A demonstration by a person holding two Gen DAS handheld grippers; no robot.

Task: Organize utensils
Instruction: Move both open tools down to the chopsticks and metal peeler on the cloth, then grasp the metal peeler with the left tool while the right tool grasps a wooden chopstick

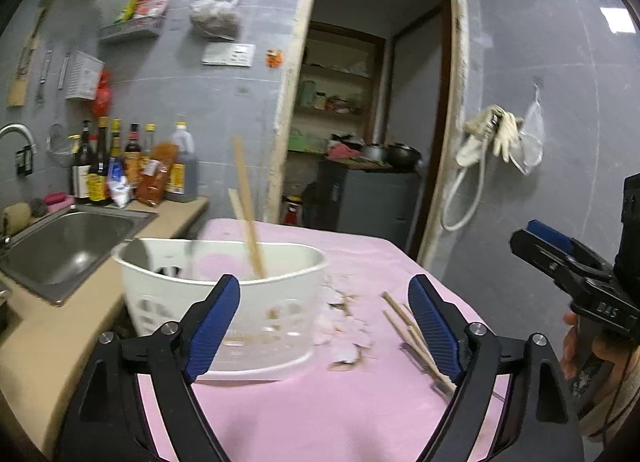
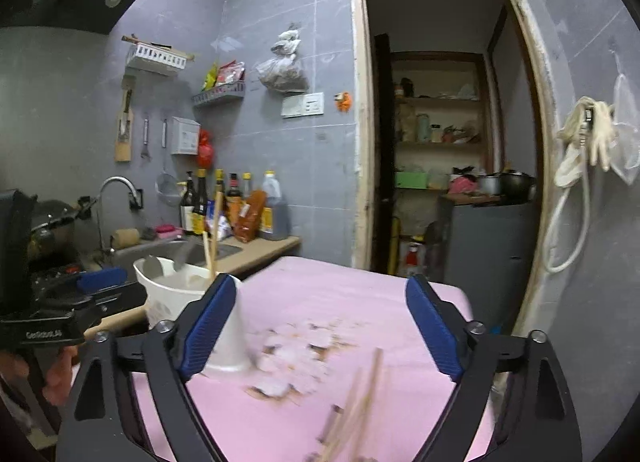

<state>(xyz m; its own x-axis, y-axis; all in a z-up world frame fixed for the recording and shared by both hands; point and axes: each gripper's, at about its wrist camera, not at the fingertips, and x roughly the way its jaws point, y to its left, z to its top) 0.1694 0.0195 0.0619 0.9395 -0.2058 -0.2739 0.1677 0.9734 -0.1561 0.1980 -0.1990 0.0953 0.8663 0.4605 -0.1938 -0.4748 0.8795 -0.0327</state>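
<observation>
Left claw (image 1: 324,318): jaws stand wide apart and hold nothing. Through the gap, the pink-covered tabletop (image 1: 360,254) and part of the white utensil holder (image 1: 224,302) are visible. The inner face of the left-side finger overlaps the holder's front wall in the picture; contact cannot be confirmed.

Right claw (image 2: 320,322): jaws likewise stand wide apart, nothing between the pads. It also appears at the right edge of the left wrist view, carried by a hand (image 1: 576,346).

White utensil holder: stands upright at the tabletop's left edge, next to the sink (image 1: 68,242). Inside it, a pair of wooden chopsticks (image 1: 248,213) stands tilted, tips up, along with metal spoons (image 2: 176,258), their bowls above the rim.

Loose chopsticks (image 1: 408,334): lying flat on the pink cover, right of the holder and apart from it. In the right wrist view they lie low in the frame, blurred, below the open jaws (image 2: 360,402).

Tabletop cover: torn patches and flaked bits (image 1: 344,326) between the holder and the loose chopsticks.

Surroundings: bottles (image 1: 132,165) stand behind the sink; a doorway (image 1: 376,101) opens behind the tabletop.
</observation>
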